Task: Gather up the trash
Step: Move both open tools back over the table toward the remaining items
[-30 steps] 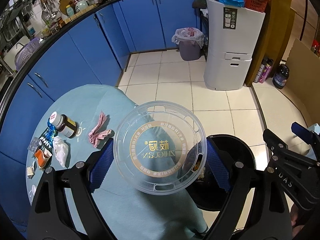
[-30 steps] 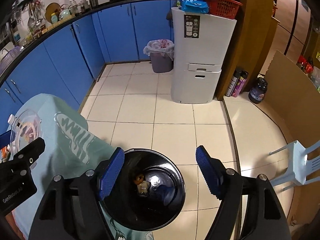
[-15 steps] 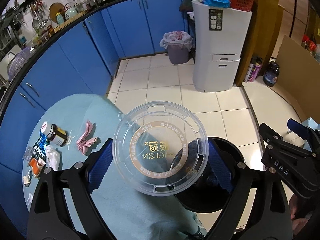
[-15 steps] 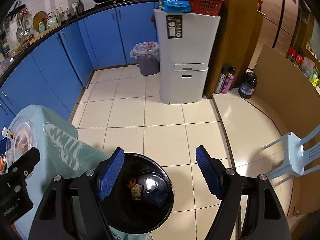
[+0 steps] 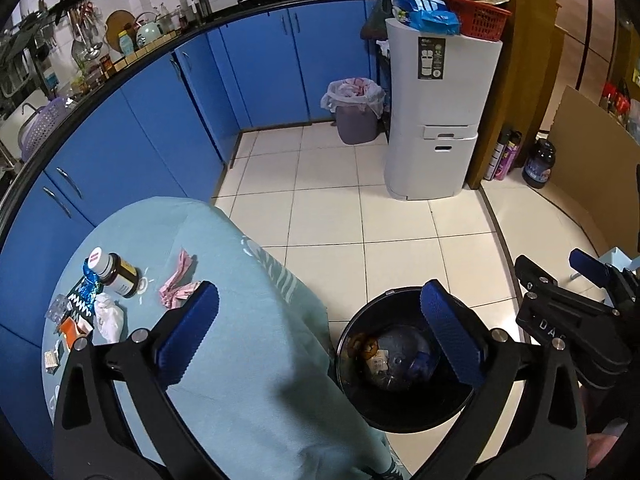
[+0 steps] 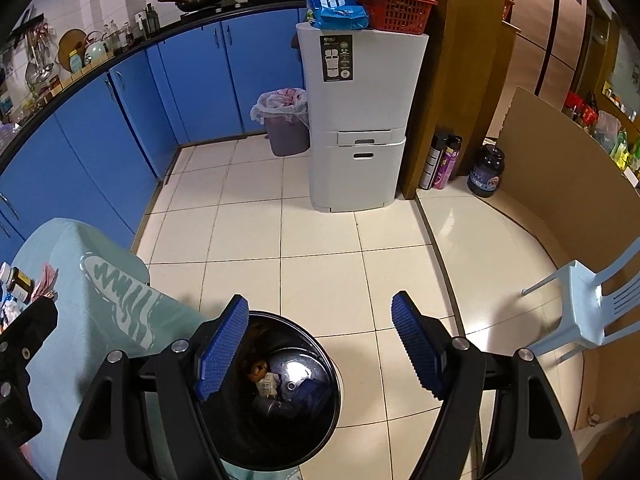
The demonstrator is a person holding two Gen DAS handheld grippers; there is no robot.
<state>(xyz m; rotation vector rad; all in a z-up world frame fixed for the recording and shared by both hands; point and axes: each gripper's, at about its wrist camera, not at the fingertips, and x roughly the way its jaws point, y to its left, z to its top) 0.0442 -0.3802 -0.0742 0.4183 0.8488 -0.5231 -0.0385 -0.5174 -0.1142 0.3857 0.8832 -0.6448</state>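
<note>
My left gripper (image 5: 320, 296) hovers over the table edge and the black bin (image 5: 352, 392); its jaws are opening and nothing is between them. A clear round lid (image 5: 400, 356) lies inside the bin on other rubbish. On the teal-clothed table (image 5: 248, 380) sit a brown pill bottle (image 5: 116, 276), a pink crumpled wrapper (image 5: 178, 288), a white tissue wad (image 5: 108, 316), a blue foil wrapper (image 5: 90, 284) and an orange packet (image 5: 70, 330). My right gripper (image 6: 320, 304) stands open and empty above the bin (image 6: 320, 420).
Blue cabinets curve round the left and back. A lined grey bin (image 5: 356, 116) and a tall white unit (image 5: 436, 120) stand on the tiled floor. A pale blue plastic chair (image 6: 592, 308) and a cardboard sheet (image 6: 560, 168) are at the right.
The clear lid that sat between the left gripper's jaws is gone from them and lies in the black bin. The left jaws have spread wider. The right gripper stays as it was.
</note>
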